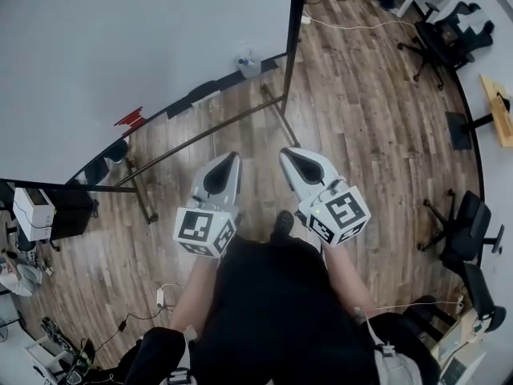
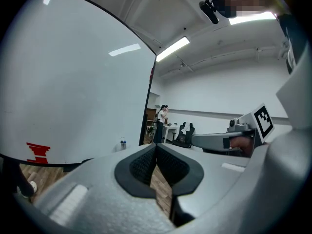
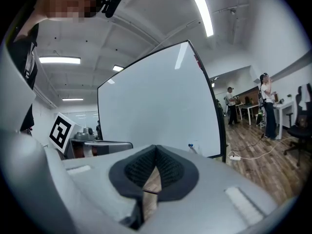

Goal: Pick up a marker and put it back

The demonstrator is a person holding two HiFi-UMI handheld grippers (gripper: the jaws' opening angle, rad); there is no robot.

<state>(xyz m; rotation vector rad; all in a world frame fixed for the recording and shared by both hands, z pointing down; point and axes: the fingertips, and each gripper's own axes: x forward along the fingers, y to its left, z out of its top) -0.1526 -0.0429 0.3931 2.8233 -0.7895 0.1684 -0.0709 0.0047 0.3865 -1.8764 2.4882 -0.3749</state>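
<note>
The left tongs (image 1: 231, 160) and right tongs (image 1: 288, 154) are held closed and empty, aimed at the whiteboard (image 1: 144, 38). This is presumably because the marker (image 1: 248, 61), seemingly on its ledge, is not yet reached.

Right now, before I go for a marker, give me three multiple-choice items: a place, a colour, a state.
1. Where is the whiteboard? A ahead of the left gripper and right gripper; B behind them; C beneath them.
2. What colour is the mark low on the whiteboard? A green; B red; C yellow.
3. How do the jaws stand? A both wide open; B one open, one shut; C both shut, empty.
Answers: A, it fills both gripper views; B, red in the left gripper view; C, jaws meet in each view.
</note>
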